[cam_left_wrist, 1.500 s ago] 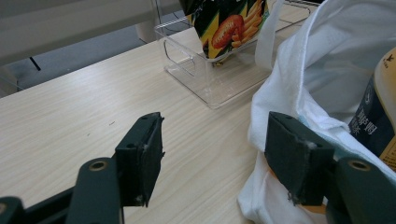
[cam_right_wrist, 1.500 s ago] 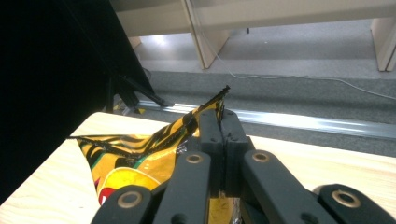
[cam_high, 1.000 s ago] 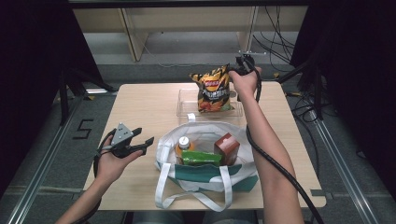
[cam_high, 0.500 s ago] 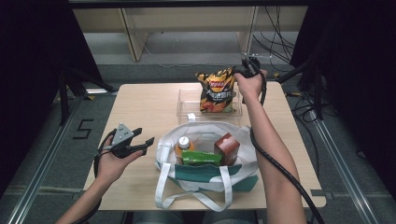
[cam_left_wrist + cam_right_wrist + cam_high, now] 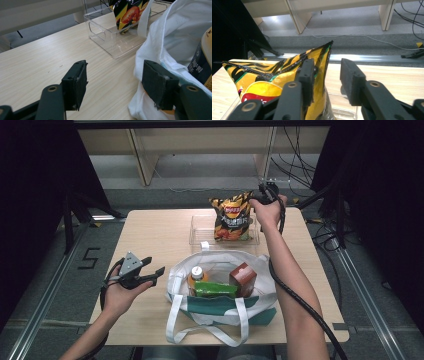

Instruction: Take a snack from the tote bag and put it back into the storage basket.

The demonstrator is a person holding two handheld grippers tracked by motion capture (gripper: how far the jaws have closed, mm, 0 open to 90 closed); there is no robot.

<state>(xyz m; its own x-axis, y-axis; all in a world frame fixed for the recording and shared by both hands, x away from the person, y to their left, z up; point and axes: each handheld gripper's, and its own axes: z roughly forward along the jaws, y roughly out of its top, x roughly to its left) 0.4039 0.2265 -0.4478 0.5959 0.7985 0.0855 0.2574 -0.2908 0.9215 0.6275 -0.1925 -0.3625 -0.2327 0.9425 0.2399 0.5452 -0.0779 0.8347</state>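
Note:
A yellow and black chip bag [image 5: 231, 217] stands upright in a clear plastic tray [image 5: 200, 237] at the far side of the table. My right gripper [image 5: 258, 197] is at the bag's top right corner. Its jaws have just been opening and now stand open. In the right gripper view the chip bag [image 5: 274, 80] has its corner beside the left jaw of my right gripper [image 5: 328, 72], and the pads no longer press it. My left gripper [image 5: 152, 272] rests open on the table just left of a white tote bag [image 5: 175, 280].
The tote bag holds a bottle [image 5: 196, 275], a green packet [image 5: 215, 289] and a brown-red carton [image 5: 242, 277]. In the left gripper view the tote's cloth [image 5: 160, 45] lies against the right jaw of my left gripper [image 5: 115, 82], with the tray [image 5: 107, 37] beyond. Bare wooden tabletop [image 5: 150, 232] spreads to the left.
The right hand and the chip bag shifted slightly right, and the bag has straightened up in the tray. The left hand has stayed where it was.

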